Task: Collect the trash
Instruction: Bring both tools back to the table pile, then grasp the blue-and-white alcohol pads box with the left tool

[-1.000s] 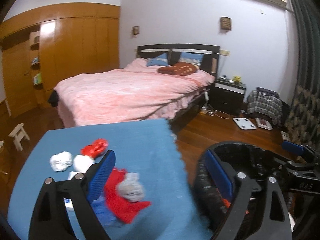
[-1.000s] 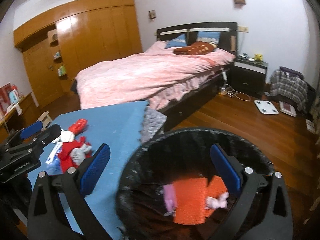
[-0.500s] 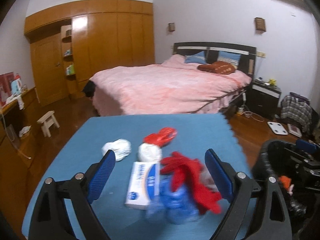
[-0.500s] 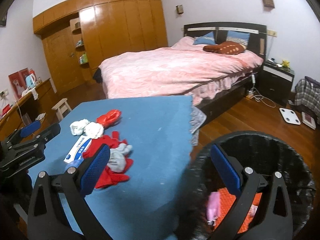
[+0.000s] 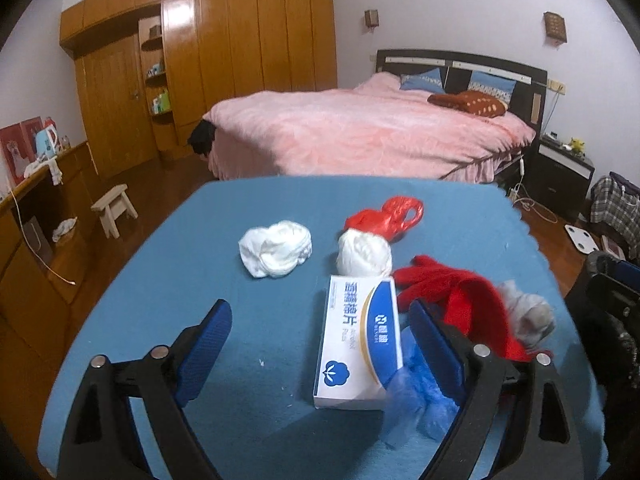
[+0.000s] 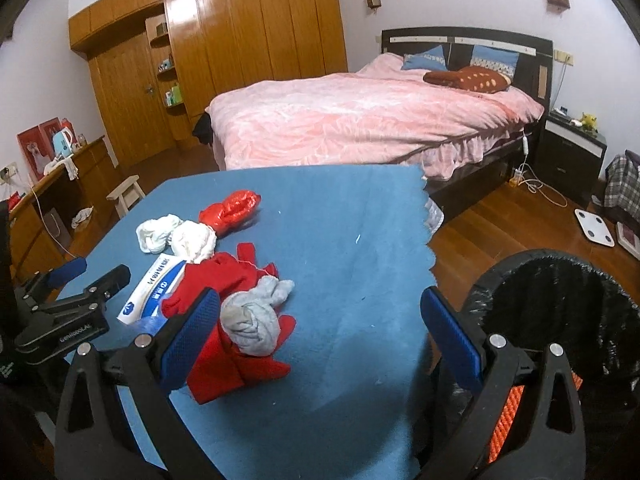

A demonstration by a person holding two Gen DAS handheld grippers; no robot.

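We are between pickups; left gripper (image 5: 320, 332) and right gripper (image 6: 320, 320) both gape wide, holding nothing; next, close on the white box (image 5: 358, 340), then carry it to the bin (image 6: 560, 312).

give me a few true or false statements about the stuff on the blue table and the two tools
1. The left tool is open and holds nothing. True.
2. The white and blue box stands upright on its end. False: it lies flat on the blue table.
3. The grey sock rests on the red cloth. True.
4. The red plastic bag is inside the black bin. False: it lies on the table, behind the round white wad.
5. The right tool grips the grey sock. False: its jaws stand wide open and hold nothing.
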